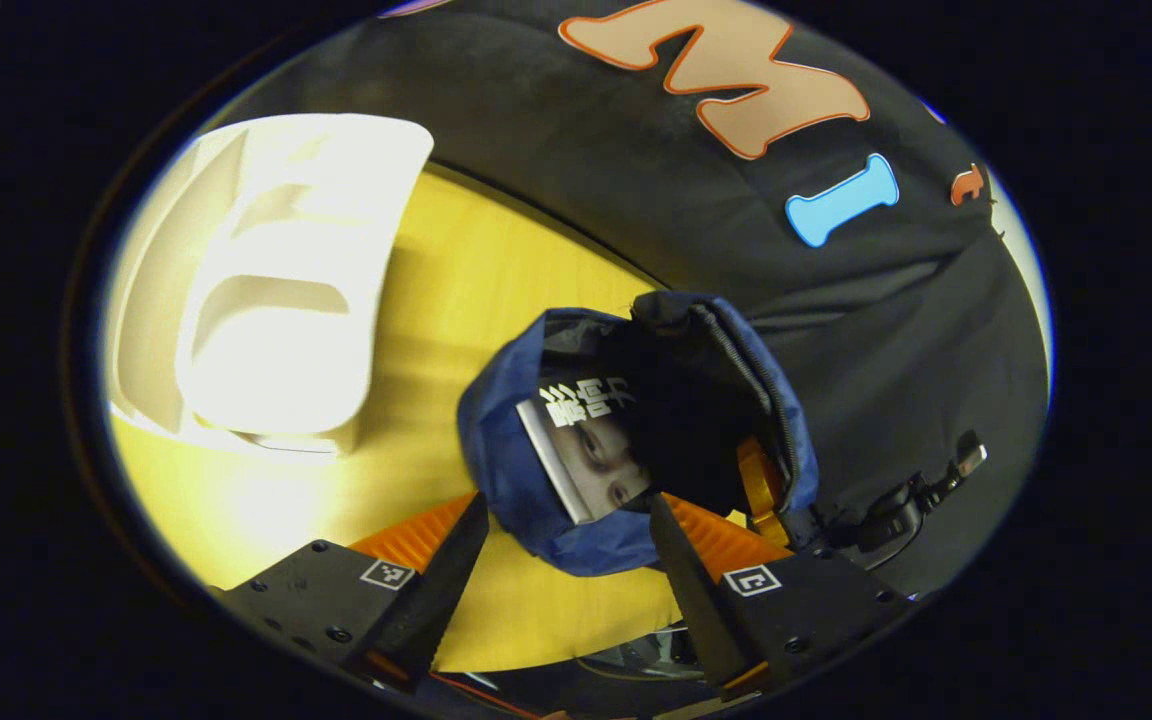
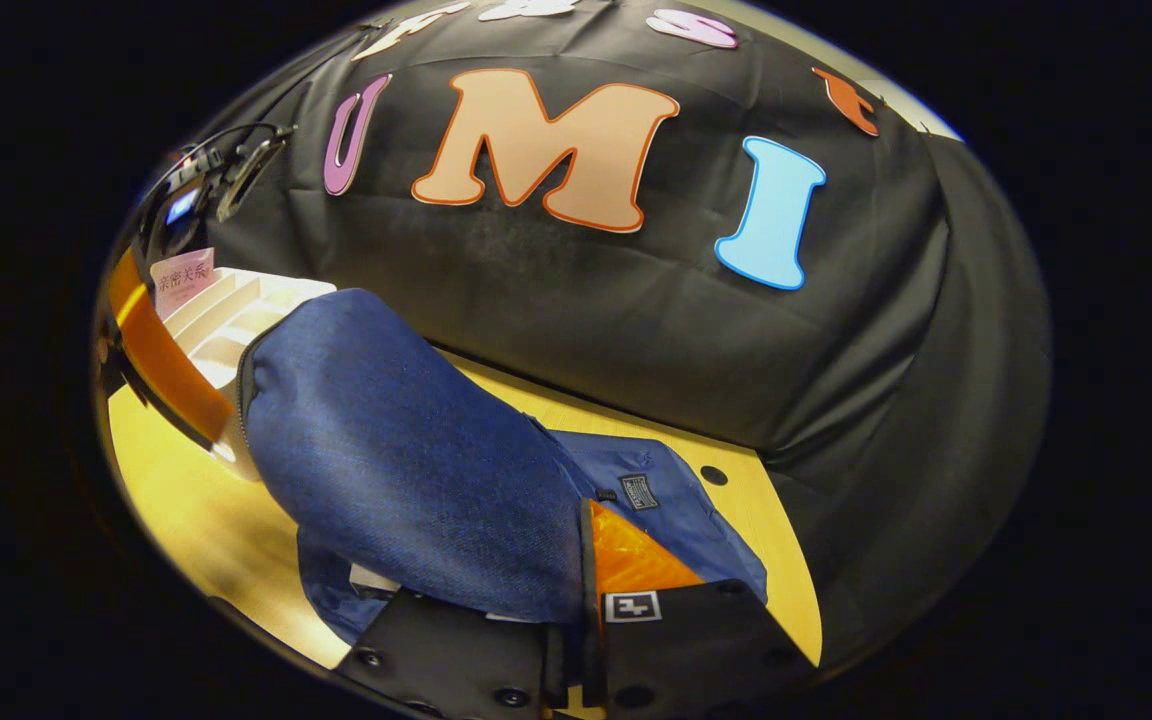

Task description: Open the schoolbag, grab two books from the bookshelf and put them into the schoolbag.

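From my left gripper (image 1: pixel 568 520), going left to right: the white bookshelf (image 1: pixel 271 280) stands on the yellow bench (image 1: pixel 456 290), and just right of it lies the blue schoolbag (image 1: pixel 506 450) with its mouth open toward me. 1 book (image 1: pixel 586 455) sits inside that mouth, its pale cover showing against the dark lining. My 2 left fingers (image 1: pixel 436 590) stand apart, 1 on each side of the bag's lower rim, and they clamp nothing. At the bag's right edge I see an orange finger of the other gripper at the zipper.

From my right gripper (image 2: pixel 584 600), far left, a 2nd book (image 2: pixel 183 278) with a pink cover stands in the white bookshelf (image 2: pixel 236 320), next to the orange and black of my other gripper. The schoolbag's (image 2: pixel 396 460) blue fabric rises in the middle, and my right fingers (image 2: pixel 636 560) are pressed together on its edge, pinching the cloth. The rest of the bag lies flat on the bench (image 2: pixel 766 520) to the right.
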